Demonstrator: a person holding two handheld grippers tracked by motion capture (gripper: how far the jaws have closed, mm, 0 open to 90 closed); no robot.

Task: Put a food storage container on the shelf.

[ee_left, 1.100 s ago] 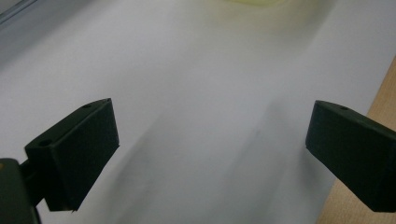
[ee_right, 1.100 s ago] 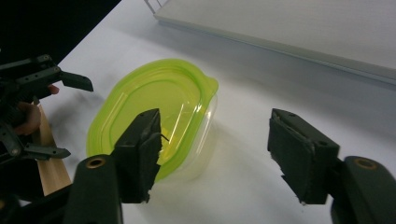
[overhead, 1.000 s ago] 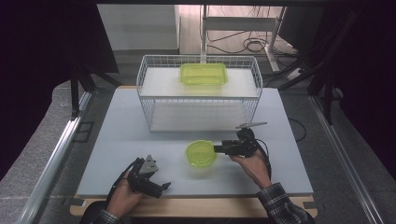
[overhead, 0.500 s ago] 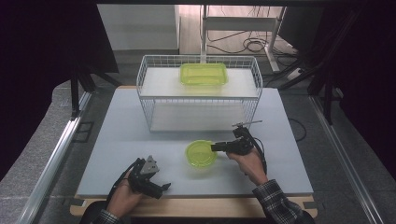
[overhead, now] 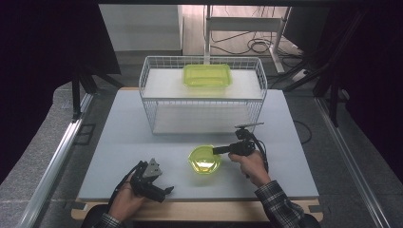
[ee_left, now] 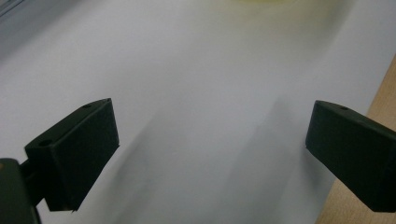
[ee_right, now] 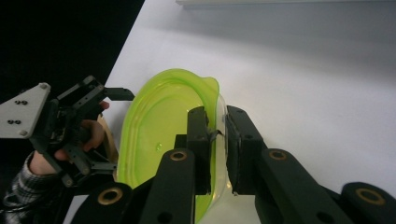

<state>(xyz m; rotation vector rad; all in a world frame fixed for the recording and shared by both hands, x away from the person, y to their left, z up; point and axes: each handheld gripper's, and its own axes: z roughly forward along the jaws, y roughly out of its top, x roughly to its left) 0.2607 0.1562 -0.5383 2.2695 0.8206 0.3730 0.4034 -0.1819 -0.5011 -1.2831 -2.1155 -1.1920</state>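
A translucent yellow-green bowl (overhead: pixel 205 160) sits on the white table near the front, right of centre. My right gripper (overhead: pixel 217 150) reaches in from the right, and its jaws have just been closing. In the right gripper view the two pads pinch the bowl's (ee_right: pixel 159 121) thin right rim, so this gripper (ee_right: pixel 217 122) is shut on it. My left gripper (overhead: pixel 165 191) rests low at the front left, a short way left of the bowl. Its jaws (ee_left: pixel 210 140) stand wide apart over bare table with nothing between them.
A white wire basket (overhead: pixel 145 90) stands at the back centre with a shelf inside. A green rectangular container (overhead: pixel 207 75) lies on that shelf. The wooden front edge of the table (ee_left: pixel 378 100) runs just beside the left gripper. Dark floor and cables surround the table.
The right gripper has edged left onto the bowl's rim and its jaws have narrowed on it. The left hand and the bowl have stayed where they were.
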